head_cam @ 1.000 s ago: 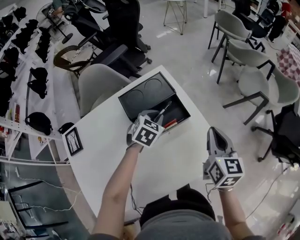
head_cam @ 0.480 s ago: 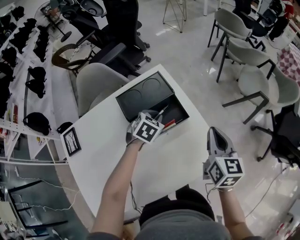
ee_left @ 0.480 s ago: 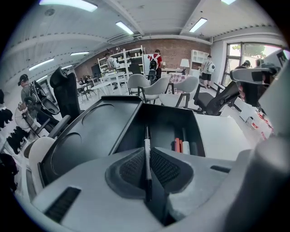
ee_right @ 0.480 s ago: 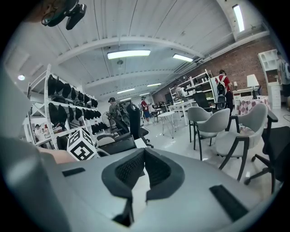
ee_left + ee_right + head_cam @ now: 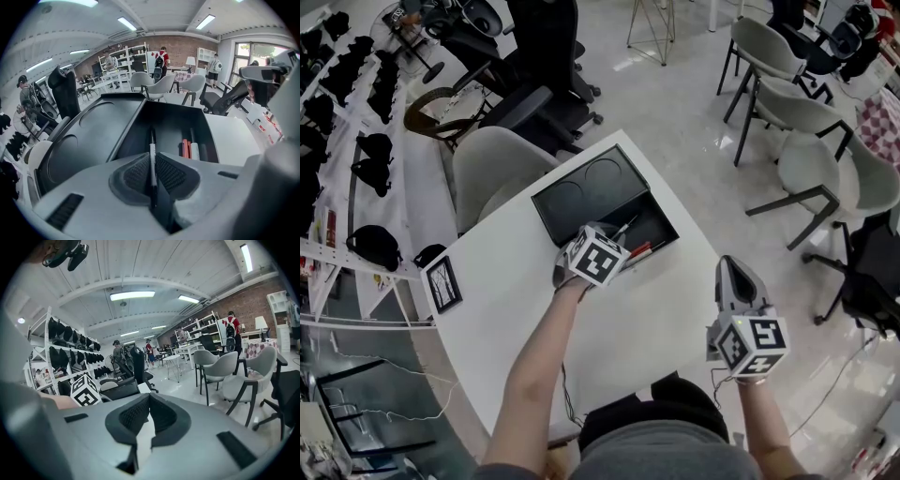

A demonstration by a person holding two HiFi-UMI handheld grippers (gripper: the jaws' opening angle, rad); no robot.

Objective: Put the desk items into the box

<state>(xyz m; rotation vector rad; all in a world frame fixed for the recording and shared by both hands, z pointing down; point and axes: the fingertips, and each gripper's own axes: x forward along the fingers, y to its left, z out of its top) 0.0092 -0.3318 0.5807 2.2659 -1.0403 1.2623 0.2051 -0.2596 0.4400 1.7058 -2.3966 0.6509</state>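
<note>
A black box [image 5: 581, 199] lies open on the white table [image 5: 525, 309], its lid flat behind the tray. My left gripper [image 5: 607, 242] hovers at the tray's near edge, shut on a thin black-and-white pen [image 5: 623, 228] that points into the tray. In the left gripper view the pen [image 5: 152, 143] runs straight out between the pads of that gripper [image 5: 153, 158] over the box [image 5: 168, 117]. A red marker [image 5: 184, 148] and a white marker [image 5: 194, 151] lie inside. My right gripper [image 5: 732, 270] is off the table's right side, shut with nothing in it; its pads meet in its own view [image 5: 149, 401].
A small framed card [image 5: 444, 282] stands near the table's left edge. A grey chair [image 5: 497, 173] sits behind the table, with black office chairs beyond it and more grey chairs [image 5: 811, 150] at the right. Shelves of dark gear line the left wall.
My left gripper has edged slightly toward the box, and the pen's tip has dipped lower into the tray. The right gripper has stayed put.
</note>
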